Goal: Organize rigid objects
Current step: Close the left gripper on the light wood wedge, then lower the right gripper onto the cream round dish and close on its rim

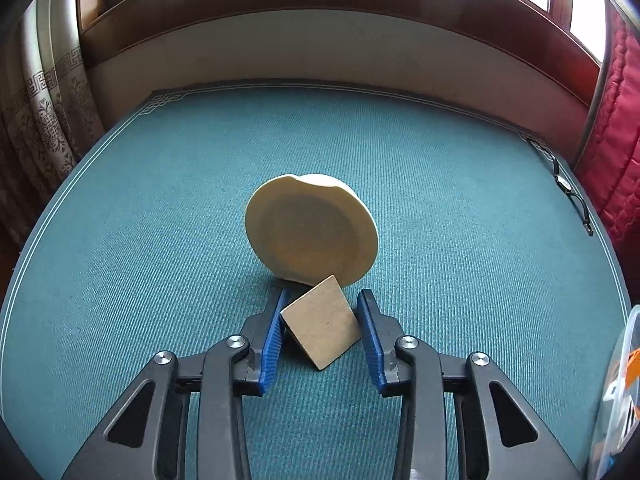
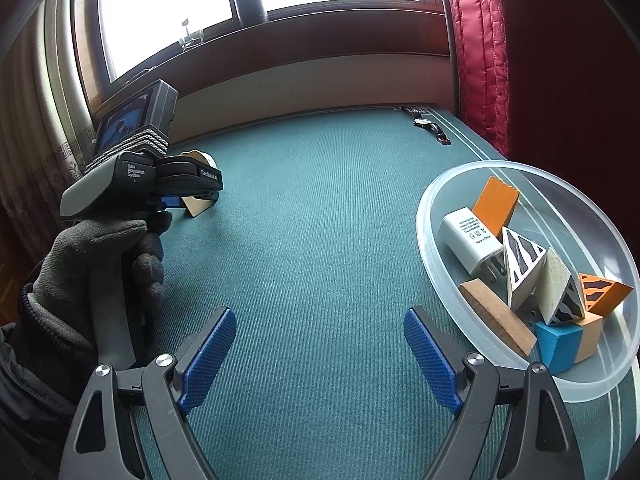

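Far left, right wrist view: a gloved hand grips the handle of the left gripper, which angles down onto the teal table mat. Its blue pads sit around a tan wooden block; a cream round piece shows just beyond it.

Left wrist view, same spot up close: the left gripper has its pads pressed on the tan wooden block, jaws narrow. The block sits turned corner-on between the pads, left corner against the left pad, right corner against the right pad. Its far corner overlaps the lower edge of the cream round piece, a disc-like shape standing on edge on the teal table mat. Whether block and disc touch, cannot tell.

Centre: the right gripper hangs over bare mat, jaws wide, nothing between the pads.

Far centre-right: a wristwatch lies near the mat's far edge.

Right: a clear round tray rests on the mat, near the right gripper's right finger. Inside: an orange block, a white charger plug, black-and-white striped wedges, a brown curved piece, a blue block, an orange striped block.

Far right: red quilted curtain.
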